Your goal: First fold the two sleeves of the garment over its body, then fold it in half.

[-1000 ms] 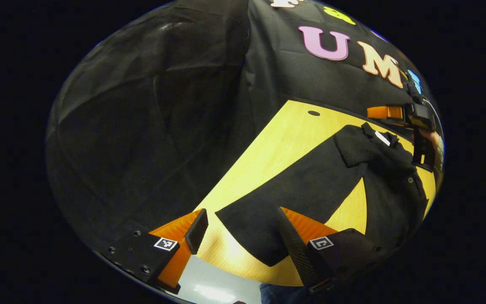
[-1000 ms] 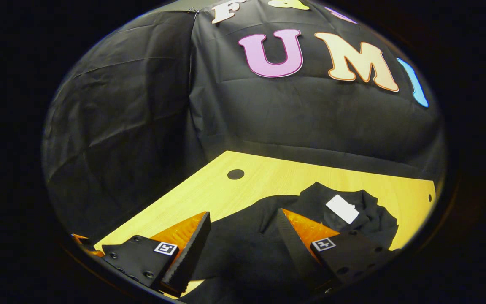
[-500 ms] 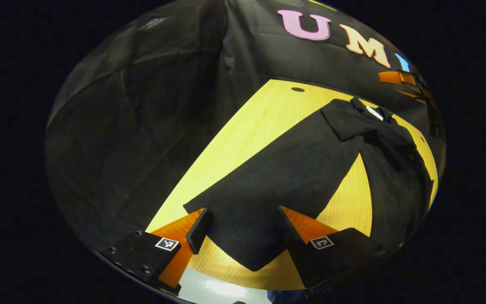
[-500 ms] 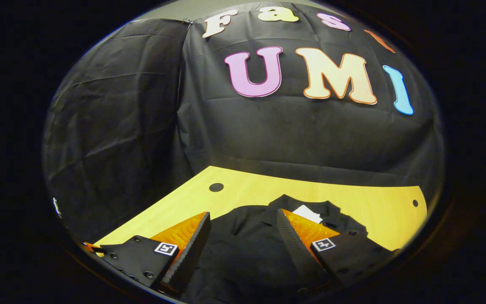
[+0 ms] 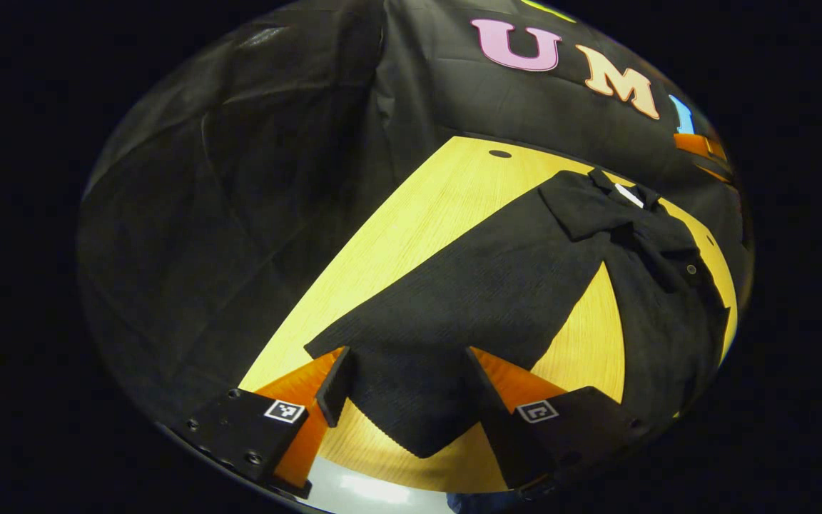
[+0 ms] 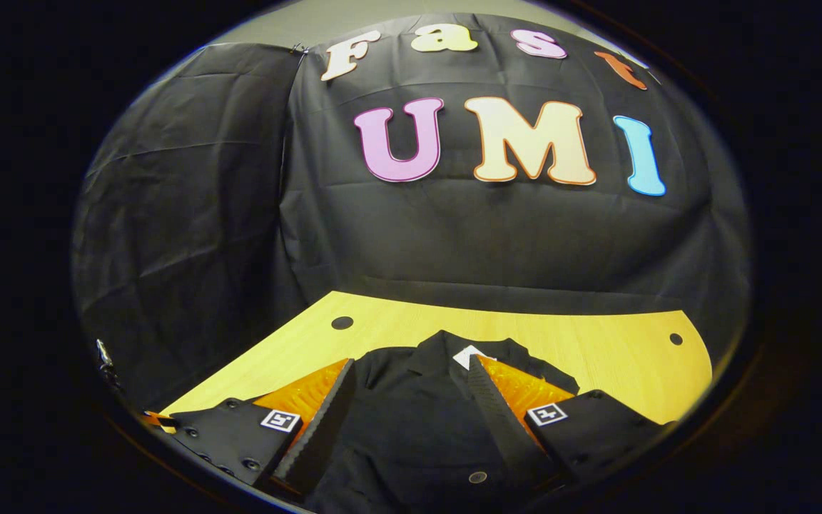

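A black garment (image 5: 661, 321) lies on the yellow wooden table (image 5: 411, 221). One long sleeve (image 5: 496, 285) runs from the collar down to me, away from the body. Its cuff end (image 5: 411, 421) lies between the fingers of my left gripper (image 5: 407, 389), which stands open just over it. At the collar is a white label (image 5: 628, 194). In the right gripper view the collar (image 6: 439, 350) and the white label (image 6: 469, 355) sit between the wide-apart fingers of my right gripper (image 6: 407, 414), open above the garment's front, where a button (image 6: 477, 477) shows.
The table's near edge (image 5: 389, 477) curves just below the cuff, with pale floor (image 5: 361, 492) beyond it. Small round holes (image 6: 342, 322) (image 6: 671, 338) mark the table's far corners. Black cloth walls rise behind the table. The other gripper's body (image 5: 696, 146) shows at the far right.
My left gripper moved forward, so the cuff now lies between its fingers. The right gripper drew back and tilted up; the collar sank lower in its view.
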`<action>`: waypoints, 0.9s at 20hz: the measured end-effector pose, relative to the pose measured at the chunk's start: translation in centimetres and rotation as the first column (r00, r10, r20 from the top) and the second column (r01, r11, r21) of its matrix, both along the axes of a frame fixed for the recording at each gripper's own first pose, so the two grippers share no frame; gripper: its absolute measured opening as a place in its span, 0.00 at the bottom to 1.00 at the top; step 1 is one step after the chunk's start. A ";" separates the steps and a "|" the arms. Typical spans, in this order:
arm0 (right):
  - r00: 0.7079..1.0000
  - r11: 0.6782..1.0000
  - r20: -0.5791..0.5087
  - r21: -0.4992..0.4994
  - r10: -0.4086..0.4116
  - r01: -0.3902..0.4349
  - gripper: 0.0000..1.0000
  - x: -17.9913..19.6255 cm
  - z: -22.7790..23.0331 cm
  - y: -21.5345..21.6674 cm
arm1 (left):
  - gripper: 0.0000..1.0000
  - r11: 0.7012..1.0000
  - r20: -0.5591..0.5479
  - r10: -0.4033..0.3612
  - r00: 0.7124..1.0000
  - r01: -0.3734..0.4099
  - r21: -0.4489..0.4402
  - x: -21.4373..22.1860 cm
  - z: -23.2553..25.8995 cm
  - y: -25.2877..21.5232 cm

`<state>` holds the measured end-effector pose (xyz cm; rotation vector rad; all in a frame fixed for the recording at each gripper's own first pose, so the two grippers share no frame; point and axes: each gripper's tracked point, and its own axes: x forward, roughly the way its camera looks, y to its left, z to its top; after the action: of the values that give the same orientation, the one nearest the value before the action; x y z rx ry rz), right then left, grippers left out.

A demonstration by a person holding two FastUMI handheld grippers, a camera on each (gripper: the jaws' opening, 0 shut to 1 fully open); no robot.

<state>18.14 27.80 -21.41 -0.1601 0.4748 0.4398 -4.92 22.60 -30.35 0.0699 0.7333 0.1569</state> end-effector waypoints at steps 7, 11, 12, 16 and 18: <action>1.000 1.000 -0.015 -0.011 -0.016 0.016 0.99 -4.5 1.8 -4.5 | 0.11 0.996 -0.023 -0.071 0.997 0.072 0.049 0.8 -0.1 -2.1; 0.999 0.999 -0.006 0.005 -0.035 0.035 0.99 -6.1 3.1 -6.5 | 0.05 0.994 -0.004 -0.075 0.997 0.075 0.077 0.8 0.1 -1.9; 0.999 0.999 -0.004 0.007 -0.040 0.040 0.99 -6.3 3.3 -6.9 | 0.05 0.995 -0.006 -0.075 0.997 0.075 0.071 0.8 0.1 -2.0; 0.999 0.999 -0.009 0.010 -0.053 0.053 0.99 -7.3 3.3 -8.7 | 0.00 0.999 -0.006 -0.033 0.999 0.033 0.043 0.8 0.1 -2.1; 0.998 0.998 -0.014 0.011 -0.060 0.060 0.99 -7.6 3.3 -9.6 | 0.00 0.999 -0.017 -0.016 1.000 0.017 0.038 0.8 0.2 -2.1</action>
<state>10.52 18.16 -18.11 -0.1315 0.4896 0.3854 -4.08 20.52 -30.17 0.1136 0.7461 0.1547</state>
